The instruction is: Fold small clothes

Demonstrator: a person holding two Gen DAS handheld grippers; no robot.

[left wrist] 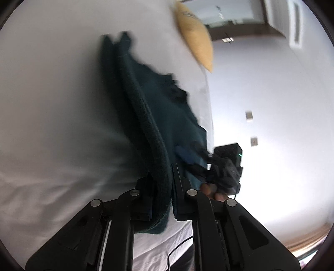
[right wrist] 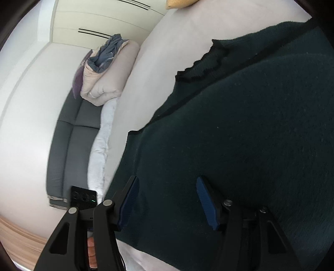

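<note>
A dark teal knitted garment [left wrist: 146, 100] lies on a white bed sheet [left wrist: 52, 104]. My left gripper [left wrist: 161, 181] is shut on the garment's thick folded edge and lifts it off the sheet. In the right wrist view the same garment [right wrist: 240, 135] fills the frame, with a frilled dark trim along its upper edge. My right gripper [right wrist: 167, 200] is open, its blue pads [right wrist: 205, 200] spread over the flat fabric with nothing between them. The right gripper also shows in the left wrist view [left wrist: 227, 166], low on the garment's far side.
A yellow pillow [left wrist: 194, 35] lies at the bed's far end. A folded beige and blue duvet [right wrist: 108, 70] sits on a grey bench [right wrist: 71, 141] beside the bed. A white wall and cream wardrobe doors [right wrist: 100, 18] stand beyond. A black cable [left wrist: 177, 248] hangs below.
</note>
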